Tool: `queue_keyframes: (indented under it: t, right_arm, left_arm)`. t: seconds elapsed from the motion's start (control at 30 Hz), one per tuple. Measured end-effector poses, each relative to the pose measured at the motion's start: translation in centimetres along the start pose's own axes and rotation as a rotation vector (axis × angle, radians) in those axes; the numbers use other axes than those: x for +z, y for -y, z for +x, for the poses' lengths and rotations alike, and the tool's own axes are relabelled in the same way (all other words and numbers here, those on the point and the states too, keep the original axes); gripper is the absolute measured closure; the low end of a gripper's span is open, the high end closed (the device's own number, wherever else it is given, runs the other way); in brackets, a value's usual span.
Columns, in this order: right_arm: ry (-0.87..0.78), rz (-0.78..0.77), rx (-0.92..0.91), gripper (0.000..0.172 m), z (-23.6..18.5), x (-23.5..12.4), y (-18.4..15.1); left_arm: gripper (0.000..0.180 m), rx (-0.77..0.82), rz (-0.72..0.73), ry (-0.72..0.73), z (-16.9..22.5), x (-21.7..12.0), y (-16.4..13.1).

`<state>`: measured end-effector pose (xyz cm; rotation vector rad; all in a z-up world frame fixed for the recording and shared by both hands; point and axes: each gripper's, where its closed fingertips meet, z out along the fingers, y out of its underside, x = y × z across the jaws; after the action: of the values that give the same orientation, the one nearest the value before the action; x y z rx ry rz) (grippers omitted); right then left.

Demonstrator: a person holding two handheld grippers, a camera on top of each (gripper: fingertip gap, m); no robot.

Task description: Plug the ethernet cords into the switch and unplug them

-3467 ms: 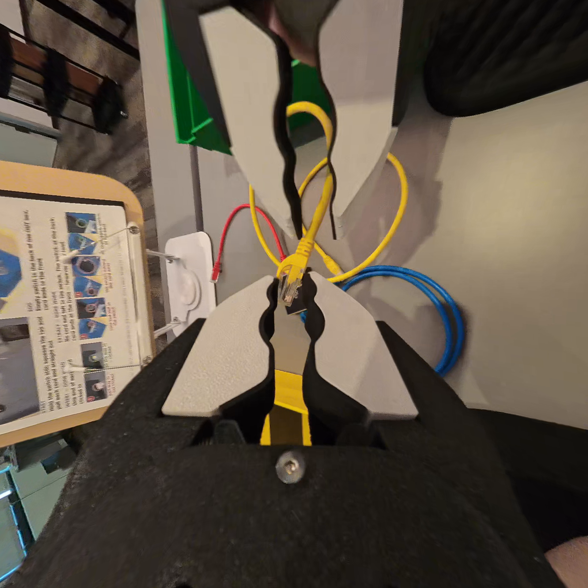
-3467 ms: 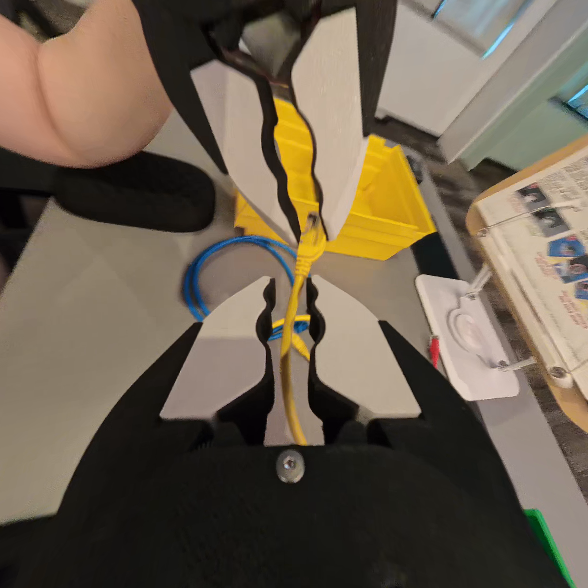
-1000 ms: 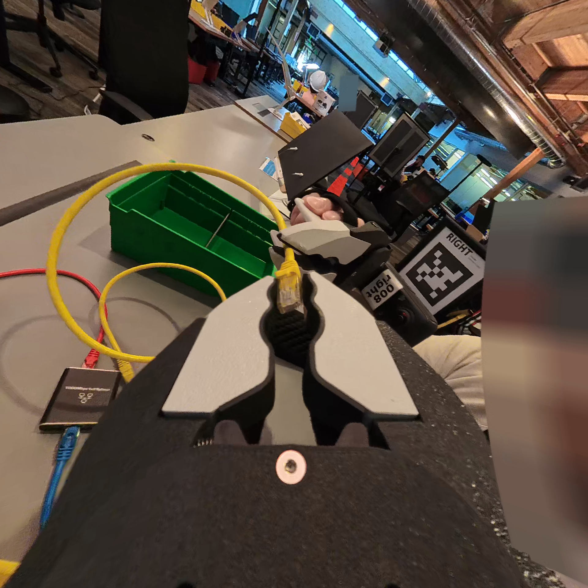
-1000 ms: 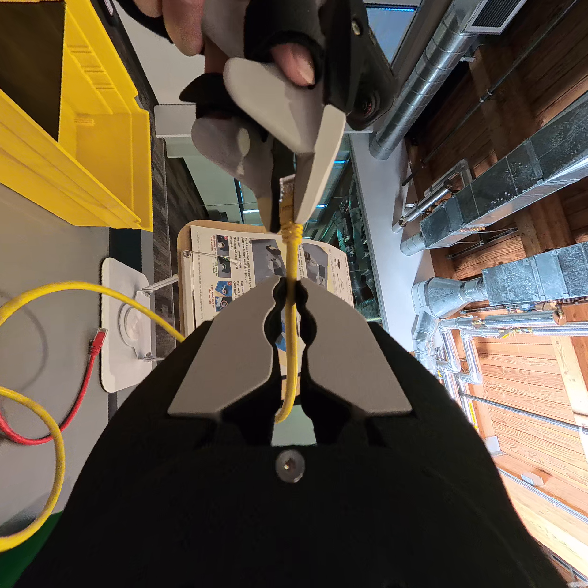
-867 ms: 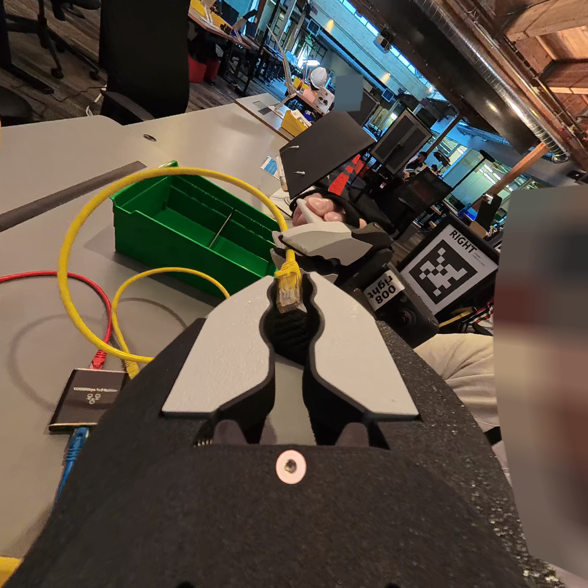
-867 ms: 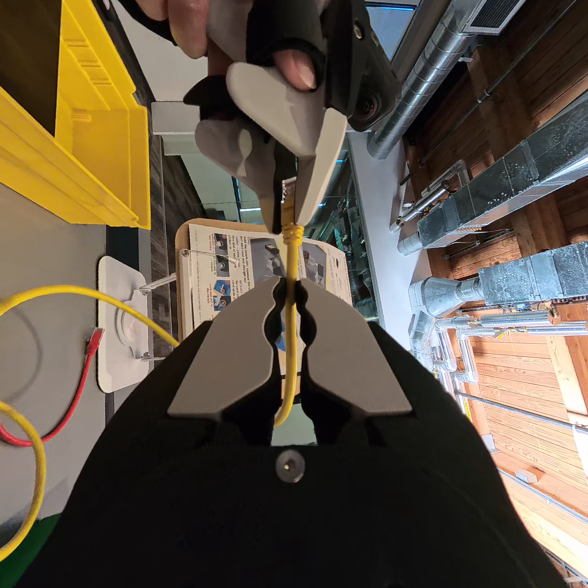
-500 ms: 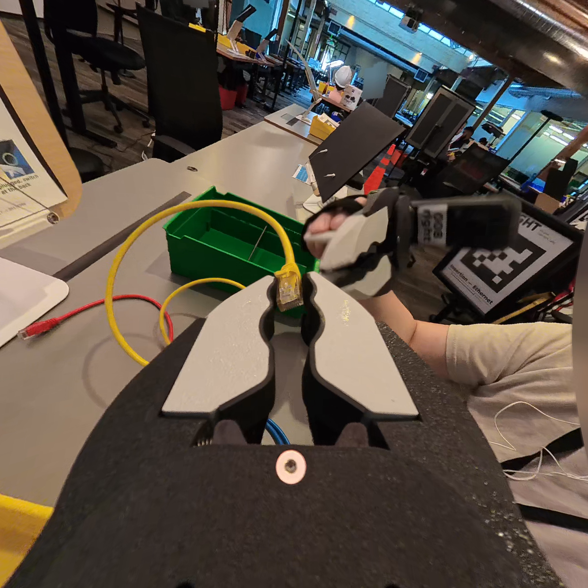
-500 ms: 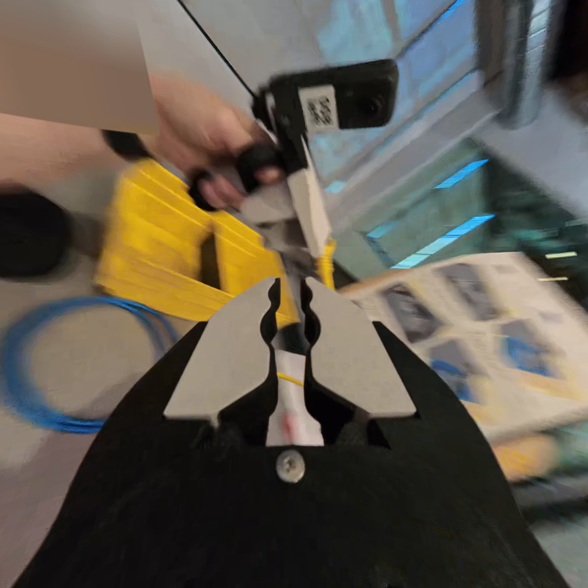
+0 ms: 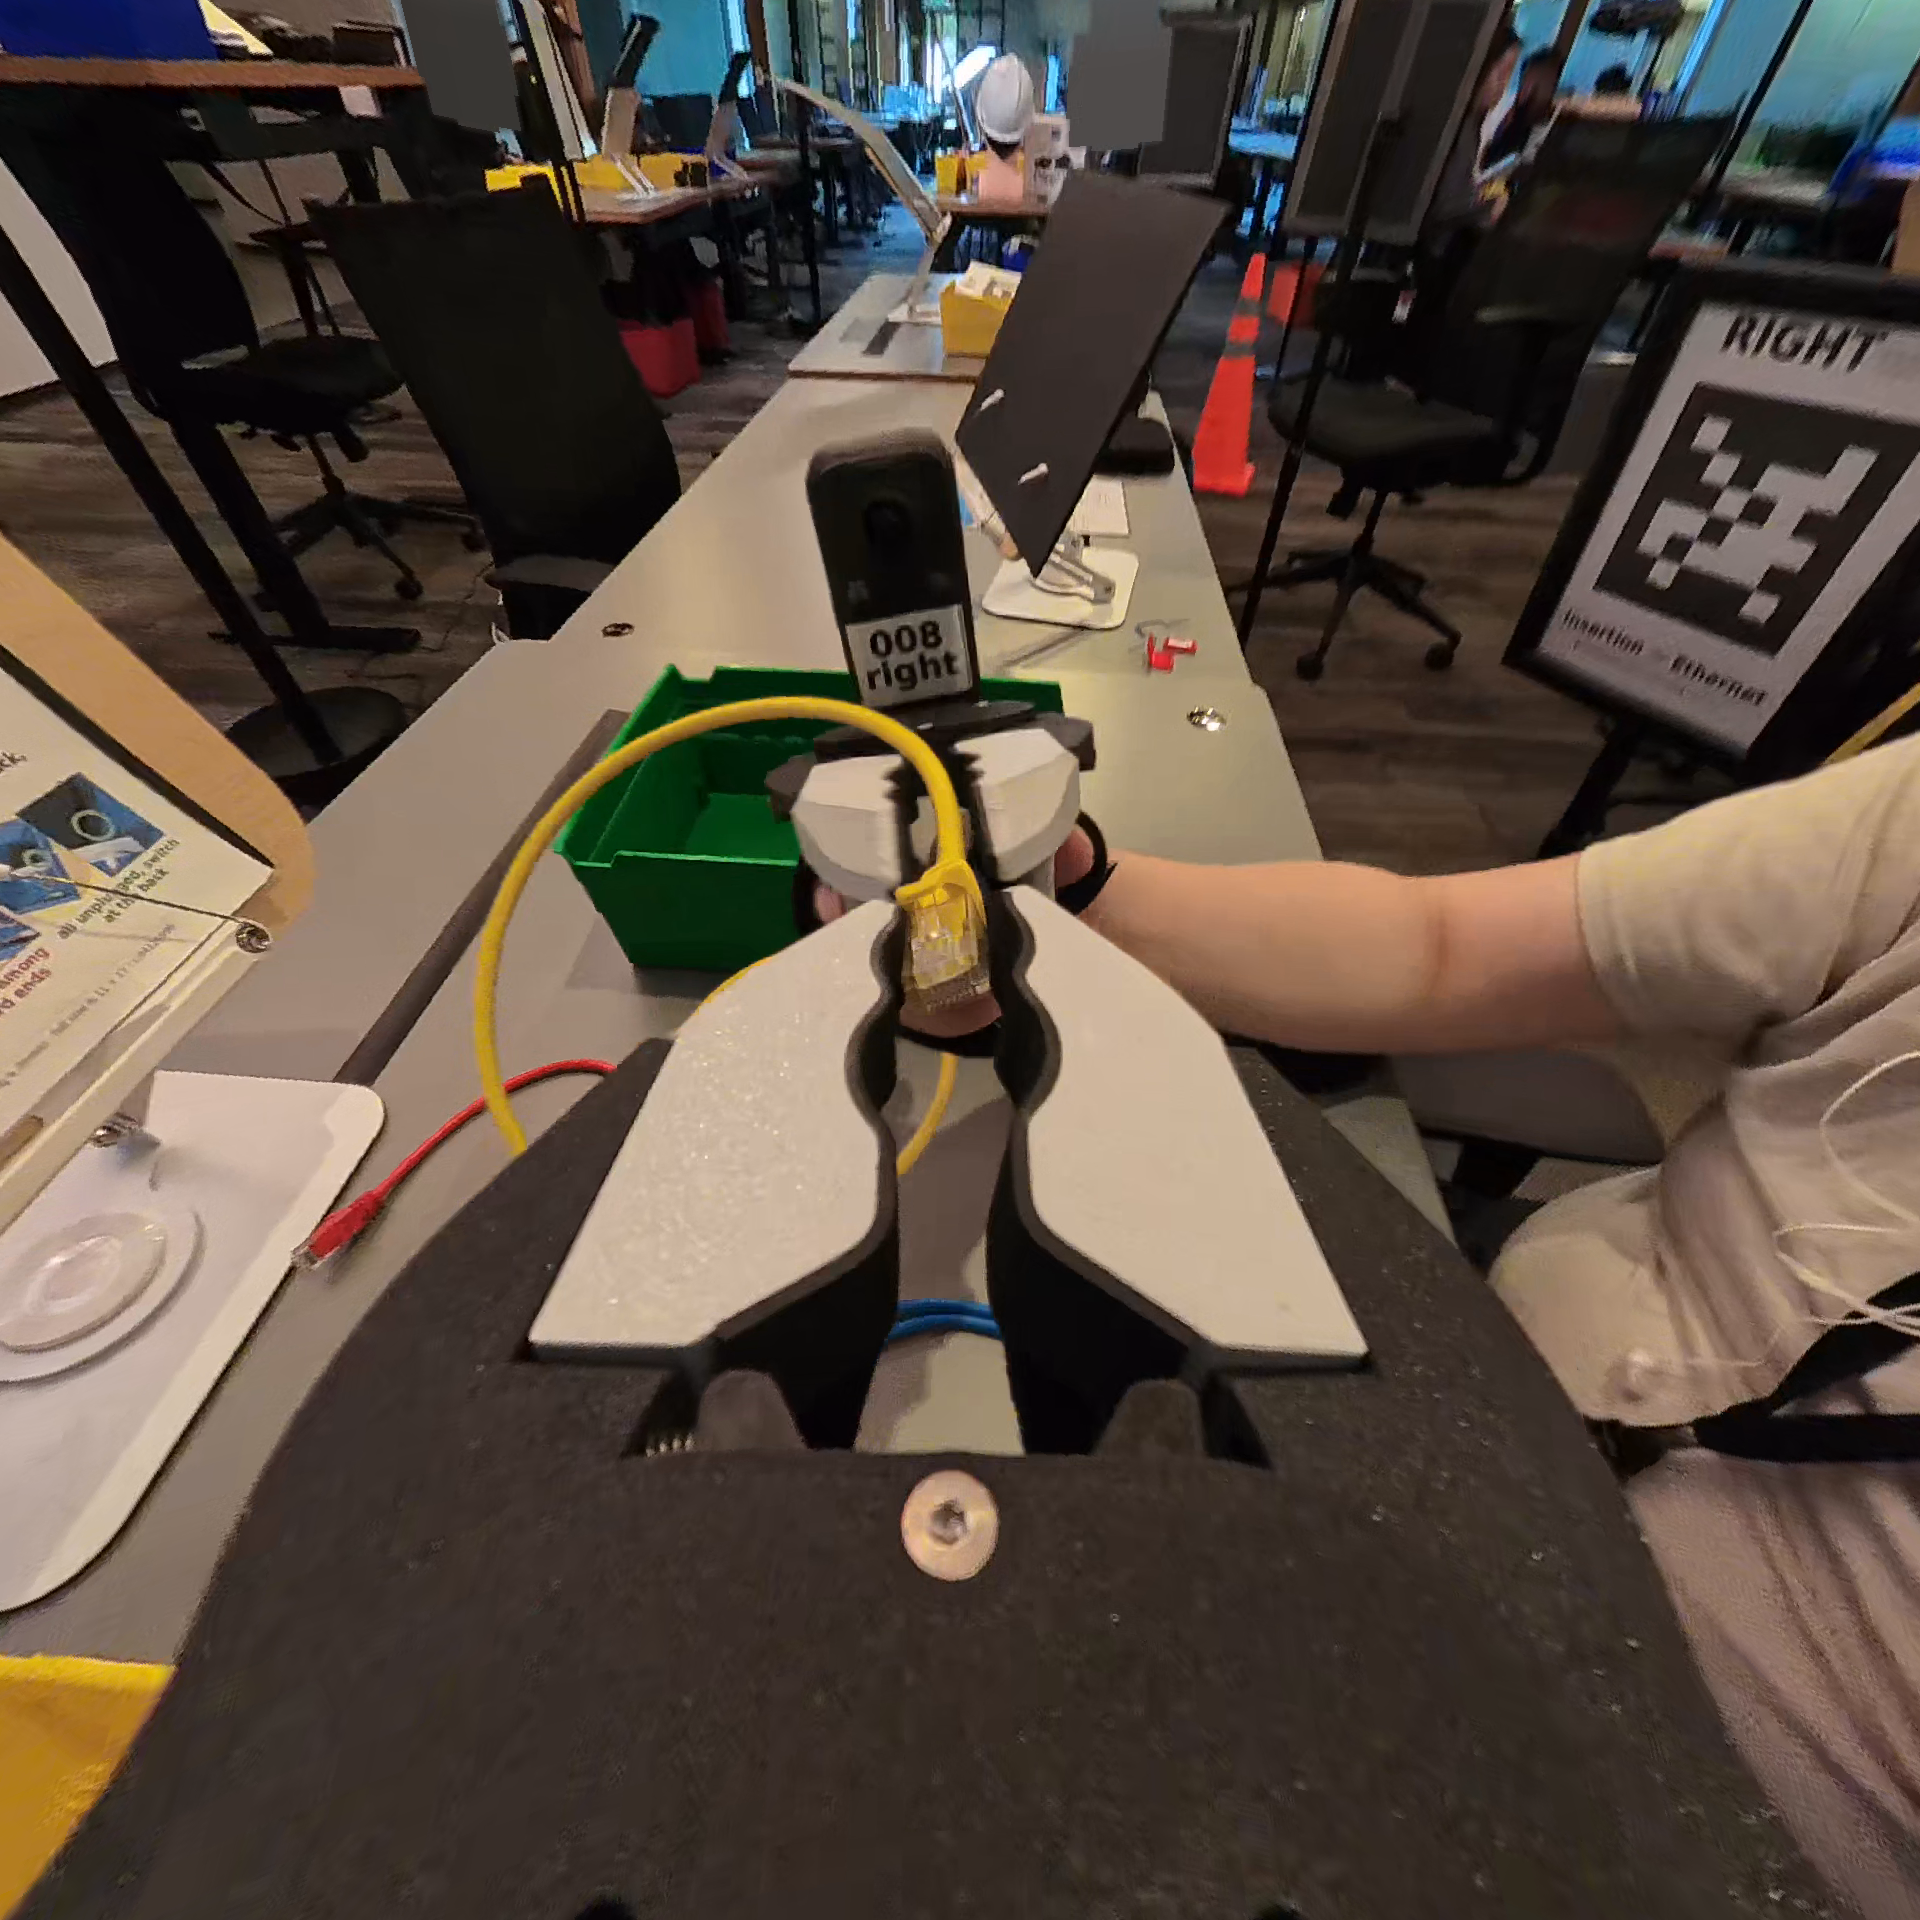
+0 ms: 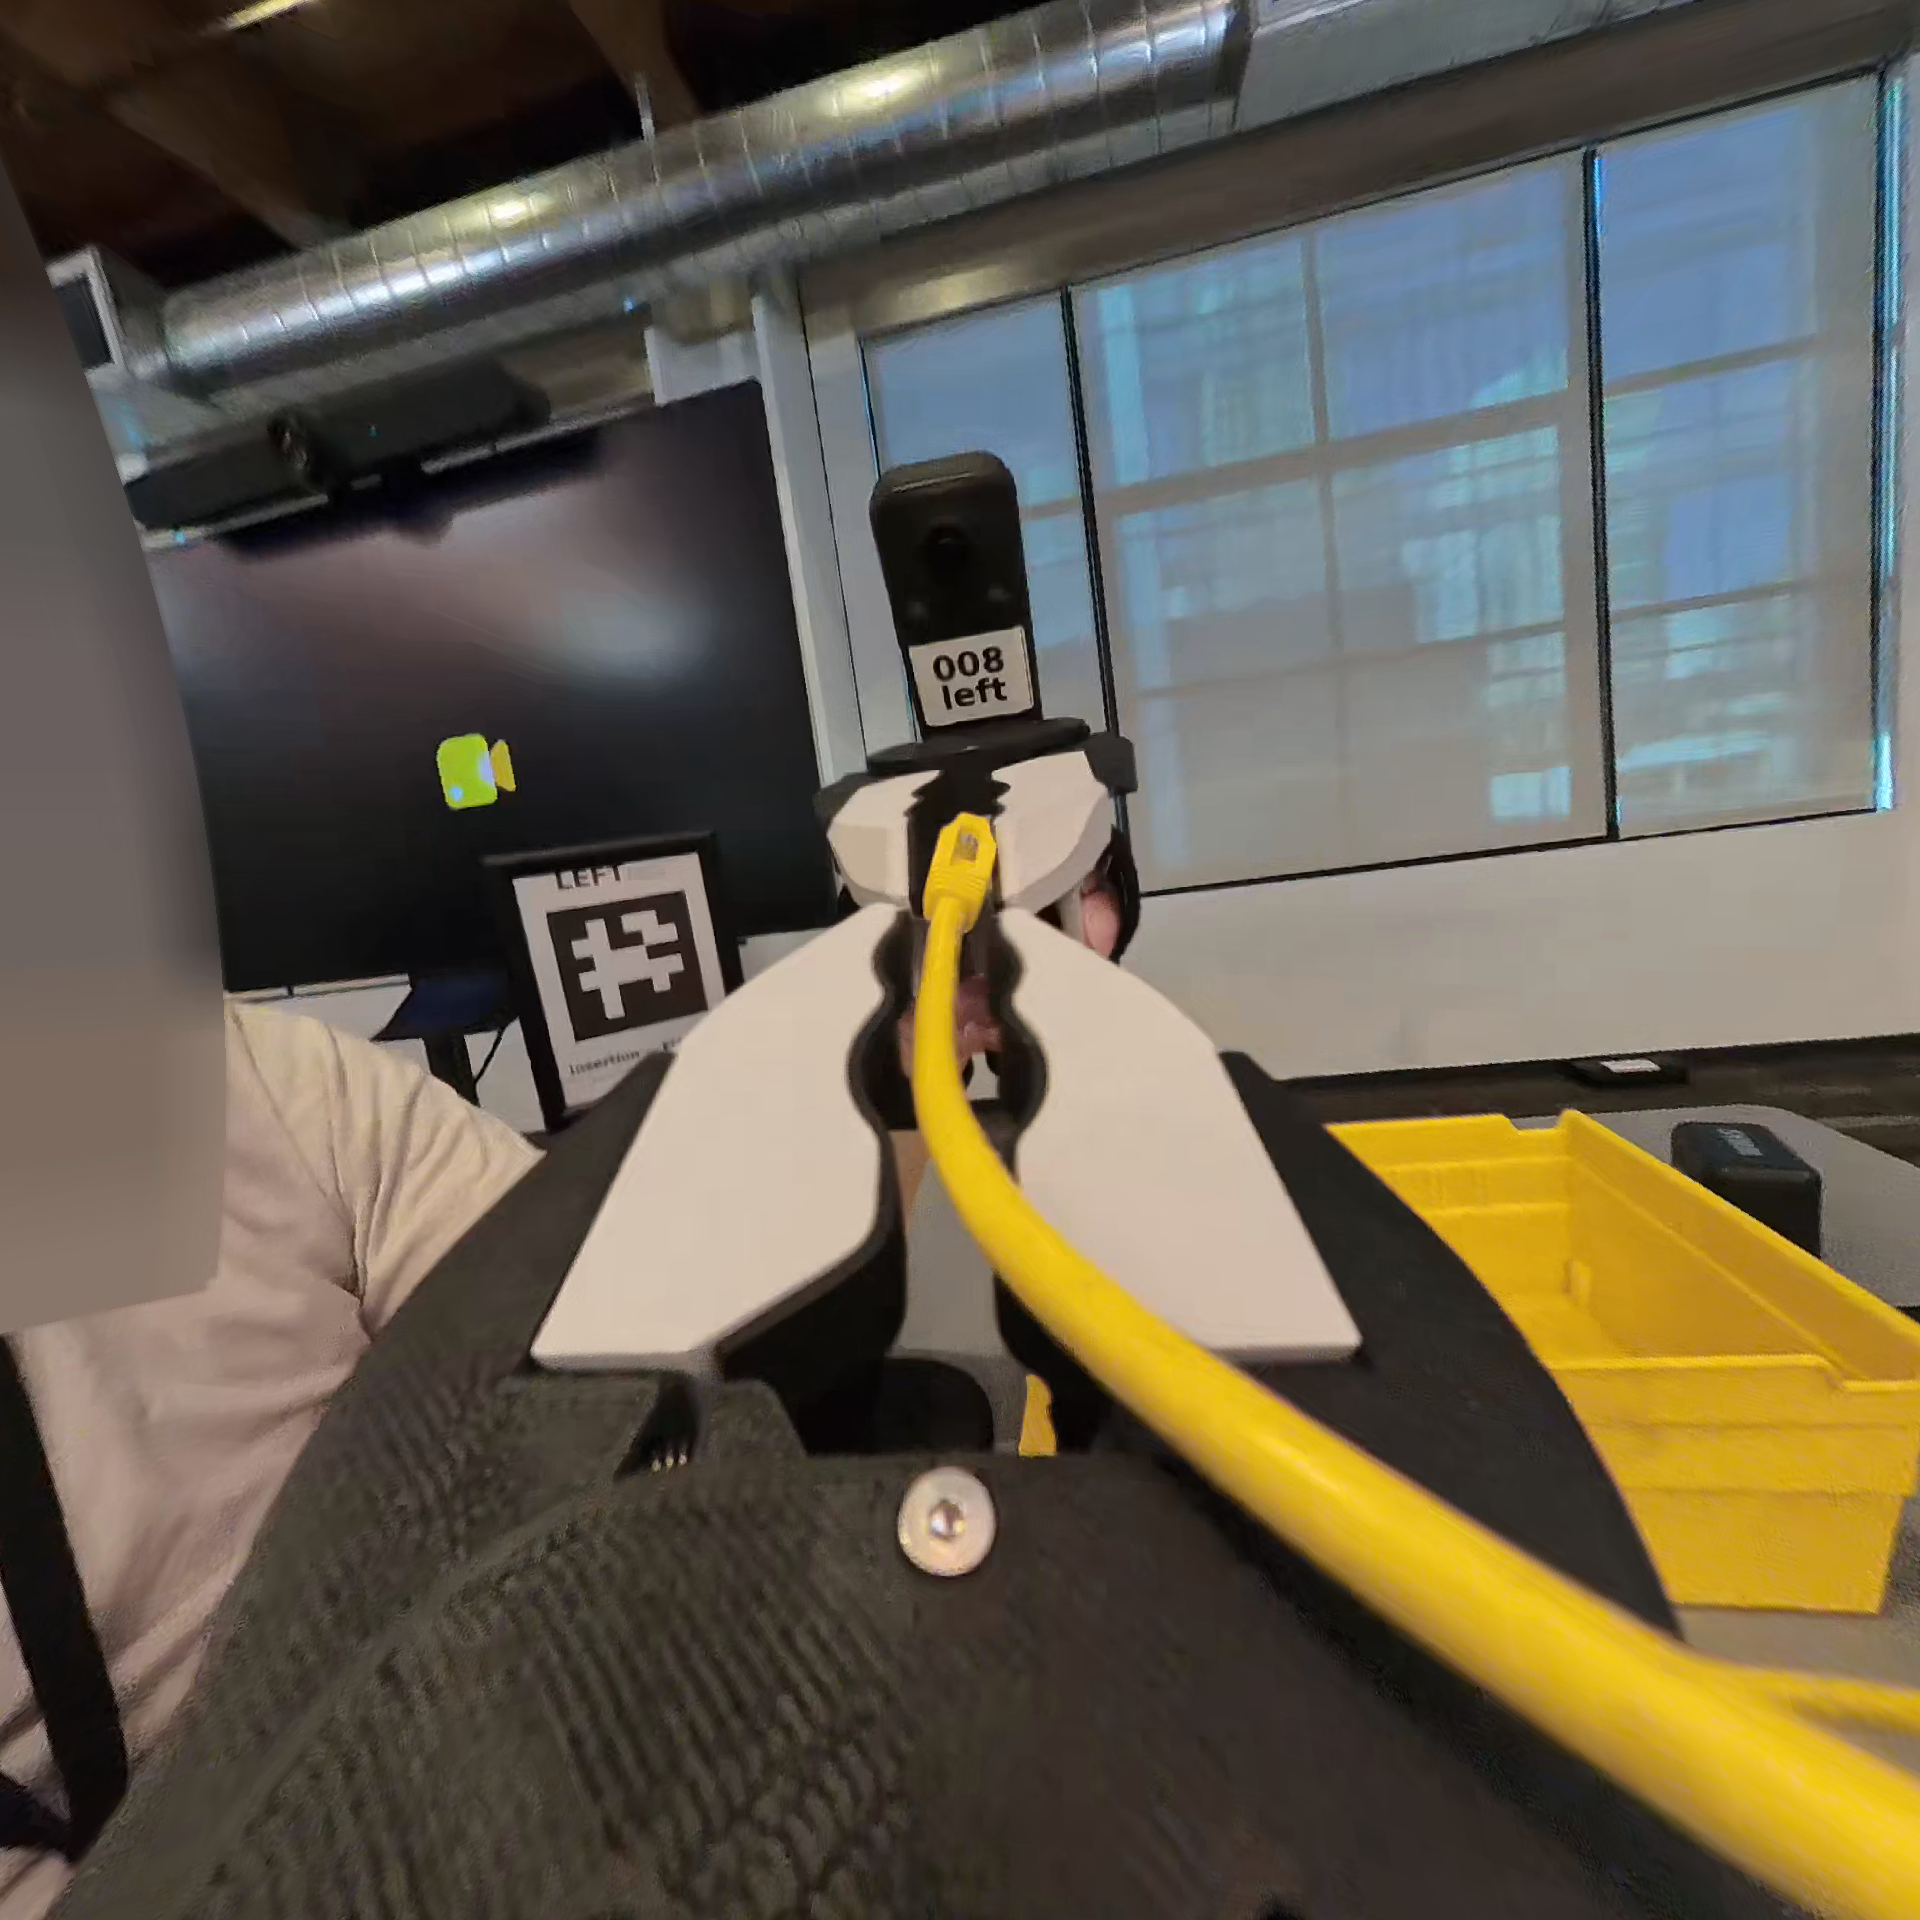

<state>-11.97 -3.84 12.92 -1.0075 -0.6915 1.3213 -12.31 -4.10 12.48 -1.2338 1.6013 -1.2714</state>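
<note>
You have the yellow plug (image 9: 940,940) pinched in your left gripper (image 9: 945,961) at frame centre, your right gripper (image 10: 948,940) parted loosely around its cord (image 10: 940,1039) – nothing looks plugged in, the switch is out of view, so plugging and unplugging seem left.

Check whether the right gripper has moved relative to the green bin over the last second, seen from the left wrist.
Yes. The right gripper, previously right of the green bin, now overlaps its right end, facing the camera.
</note>
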Motion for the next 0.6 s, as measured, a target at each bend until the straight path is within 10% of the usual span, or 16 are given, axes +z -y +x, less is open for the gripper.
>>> queue_keyframes:
  t: [0.2, 0.6]
  right_arm:
    - [-0.054, -0.083, -0.147, 0.165, -0.2, 0.0, -0.2]
    - [-0.471, -0.385, -1.189, 0.166, 0.3, -0.7, 0.4]
  left_arm:
    - [0.166, 0.02, -0.015, 0.004, 0.2, 0.2, -0.2]
    - [0.131, -0.336, 0.121, -0.143, -0.6, -1.2, 0.2]
